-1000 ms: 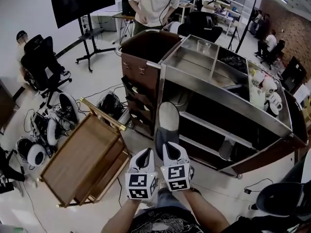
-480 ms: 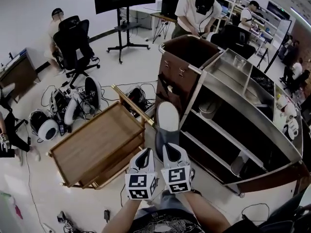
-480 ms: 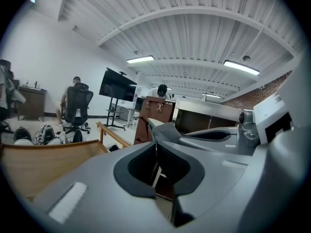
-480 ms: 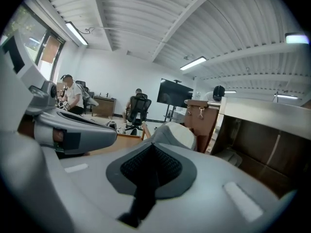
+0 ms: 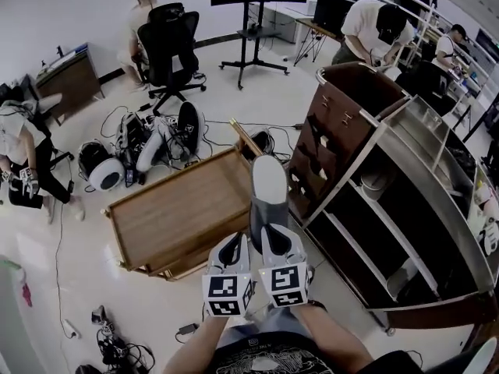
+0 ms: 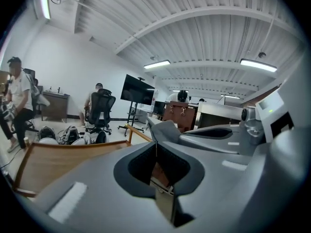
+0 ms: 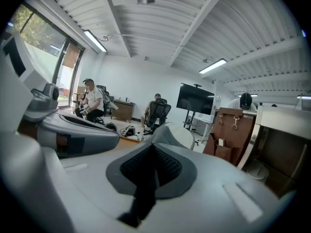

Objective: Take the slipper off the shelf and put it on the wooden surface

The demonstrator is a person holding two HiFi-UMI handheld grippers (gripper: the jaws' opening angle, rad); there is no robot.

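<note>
Slipper [image 5: 269,189] is held in the air. Left gripper [image 5: 234,248] and right gripper [image 5: 278,244] sit side by side, both jaws clamped on its heel end. One second ago the slipper fronted the shelf unit [image 5: 347,115]. Now its toe hangs at the wooden surface's [image 5: 175,213] right edge.

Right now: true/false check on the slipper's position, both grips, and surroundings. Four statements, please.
The slipper lies on the shelf cart. False: it is held in the air, outside the cart.
The left gripper and right gripper are both shut on the slipper. True.
The slipper rests on the wooden surface. False: it is not set down yet.
A black office chair stands beyond the wooden surface. True.
</note>
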